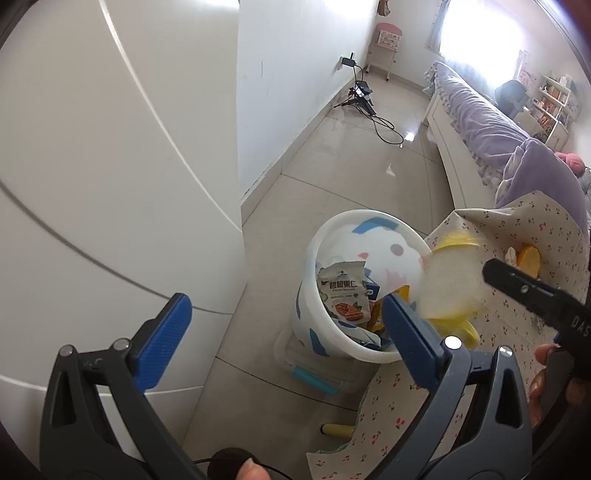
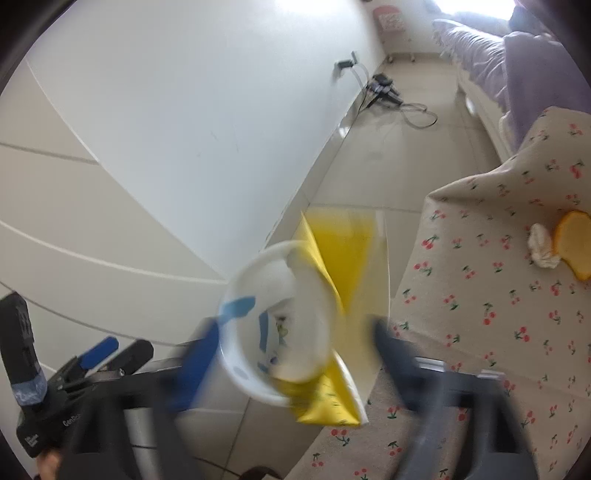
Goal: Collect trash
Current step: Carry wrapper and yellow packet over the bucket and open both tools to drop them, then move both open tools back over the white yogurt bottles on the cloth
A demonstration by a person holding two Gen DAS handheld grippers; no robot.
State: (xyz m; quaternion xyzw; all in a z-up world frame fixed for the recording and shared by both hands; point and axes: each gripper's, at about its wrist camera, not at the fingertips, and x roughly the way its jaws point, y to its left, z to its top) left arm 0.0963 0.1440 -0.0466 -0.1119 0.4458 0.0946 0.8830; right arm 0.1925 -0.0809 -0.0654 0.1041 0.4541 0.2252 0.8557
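A white cabinet front (image 1: 110, 184) with thin curved lines fills the left of the frame, and beside it a white wall (image 1: 295, 92) runs back over a glossy beige tile floor (image 1: 351, 162). At the upper right a bright window (image 1: 480, 33) washes light over a bed (image 1: 476, 118) with purple bedding. A black tripod (image 1: 360, 96) and cable lie by the wall, with shelves (image 1: 554, 103) at the far right.
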